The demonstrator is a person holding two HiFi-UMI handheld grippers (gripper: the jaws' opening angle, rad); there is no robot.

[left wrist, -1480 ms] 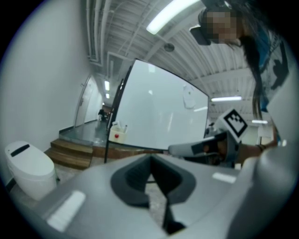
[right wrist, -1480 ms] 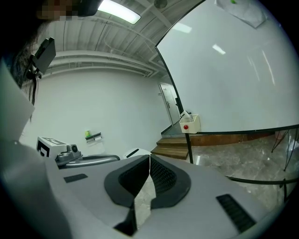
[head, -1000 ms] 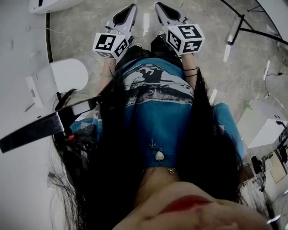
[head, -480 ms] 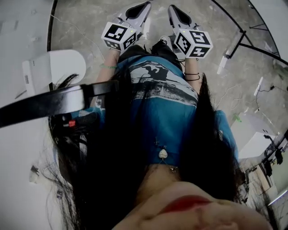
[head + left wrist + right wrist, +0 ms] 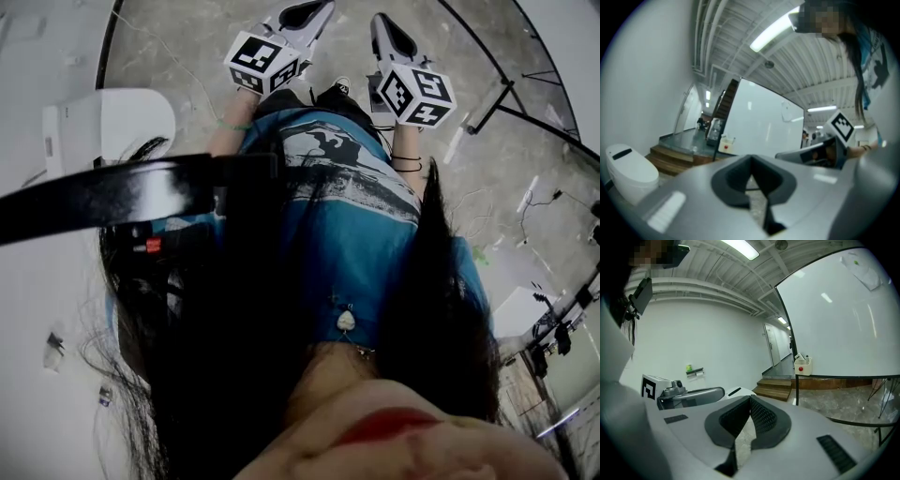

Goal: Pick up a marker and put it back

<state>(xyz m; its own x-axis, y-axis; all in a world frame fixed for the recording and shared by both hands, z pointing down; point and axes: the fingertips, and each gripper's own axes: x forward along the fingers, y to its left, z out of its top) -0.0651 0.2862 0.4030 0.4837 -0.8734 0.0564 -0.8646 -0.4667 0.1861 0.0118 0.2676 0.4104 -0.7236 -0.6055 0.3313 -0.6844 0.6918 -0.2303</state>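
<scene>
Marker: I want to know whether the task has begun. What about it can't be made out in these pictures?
- Marker: none can be picked out in any view.
- White box at the whiteboard's lower corner, right gripper view: too small to tell what it holds.
- Floor at the person's feet, head view: hidden by hair and shirt.
- Left side, head view: crossed by a black strap, close and blurred.

The head view looks steeply down the person's torso (image 5: 328,216) to the floor (image 5: 178,52), with the left gripper (image 5: 312,13) and right gripper (image 5: 387,26) far off at the top edge. Each gripper view sits close behind its own jaws, tilted up into the room; both share the whiteboard (image 5: 834,315), and each catches the other gripper.
</scene>
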